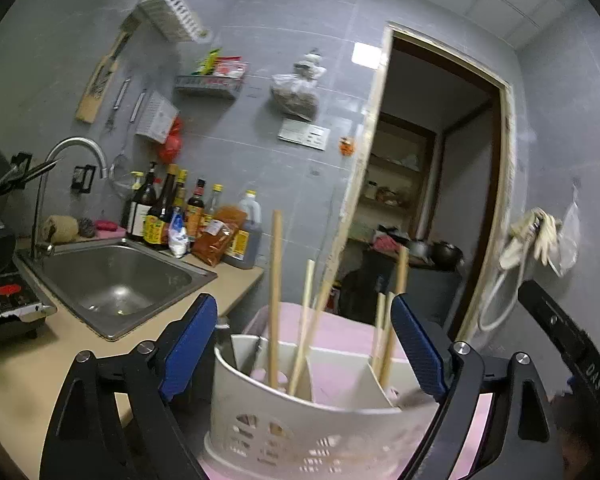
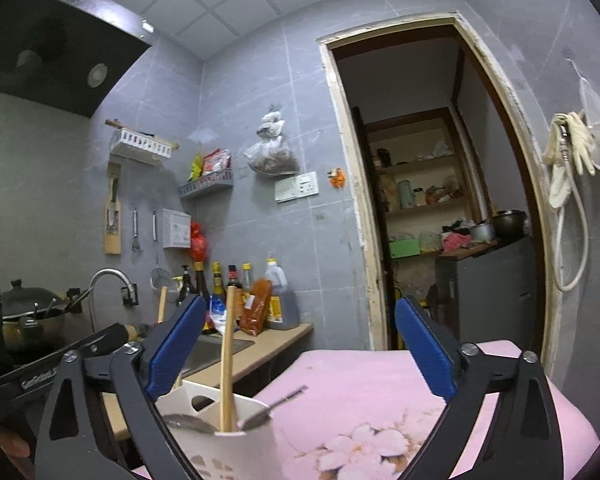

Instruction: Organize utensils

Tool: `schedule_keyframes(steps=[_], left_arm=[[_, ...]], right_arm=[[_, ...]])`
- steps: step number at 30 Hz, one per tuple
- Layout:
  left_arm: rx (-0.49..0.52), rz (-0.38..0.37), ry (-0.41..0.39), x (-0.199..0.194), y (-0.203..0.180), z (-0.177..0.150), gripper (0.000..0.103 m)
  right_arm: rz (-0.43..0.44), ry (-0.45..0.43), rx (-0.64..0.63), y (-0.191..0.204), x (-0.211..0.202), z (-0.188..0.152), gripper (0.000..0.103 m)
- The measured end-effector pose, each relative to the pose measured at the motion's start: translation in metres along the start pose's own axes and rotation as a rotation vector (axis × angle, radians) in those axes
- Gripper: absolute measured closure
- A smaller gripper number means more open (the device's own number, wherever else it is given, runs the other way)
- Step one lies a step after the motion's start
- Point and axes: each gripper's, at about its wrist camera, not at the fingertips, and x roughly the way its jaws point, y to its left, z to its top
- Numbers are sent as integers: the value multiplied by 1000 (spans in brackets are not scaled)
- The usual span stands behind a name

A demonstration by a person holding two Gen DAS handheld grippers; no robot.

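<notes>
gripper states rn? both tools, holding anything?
Left tool: open, holding nothing; utensil caddy sits between its fingers, unpressed.
Right tool: open, empty.

- The holder (image 1: 300, 420) is cut off by the bottom edge in both views.
- Chopsticks' (image 1: 275, 300) lower ends are hidden inside it.
- A spoon (image 2: 276, 402) is blurred, its bowl hidden.
- Bottle (image 1: 158, 216) labels are too small to read.

surface: pink floral cloth (image 2: 380, 408) | on it: white utensil caddy (image 1: 300, 420), upright, perforated wall | beside: beige countertop (image 1: 24, 364) carrying sink (image 1: 116, 280), bottles (image 1: 164, 216), stove (image 1: 4, 300)
</notes>
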Motion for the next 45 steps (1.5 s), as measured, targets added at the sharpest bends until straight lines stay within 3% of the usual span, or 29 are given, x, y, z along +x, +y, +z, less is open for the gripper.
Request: schedule_keyframes(steps=[3,6,16,27,45], left_arm=[[18,-28,22,-7,-7,-2,6],[24,-48,42,-14,-12,-3,3],[124,-52,120,-37,-29,-19,2],[171,-50,192,-65,-33,-54,2],[209,-5,203,-100,-28,-81,2]], right_arm=[[-14,10,7,-7,-11,3,0],[-27,29,2,-11,-24,5,0],[-128,132,-99,-11,-68,5,0],[-226,203,-99,-11,-116,-8,0],[-320,241,-152,7,-168,-36,0]])
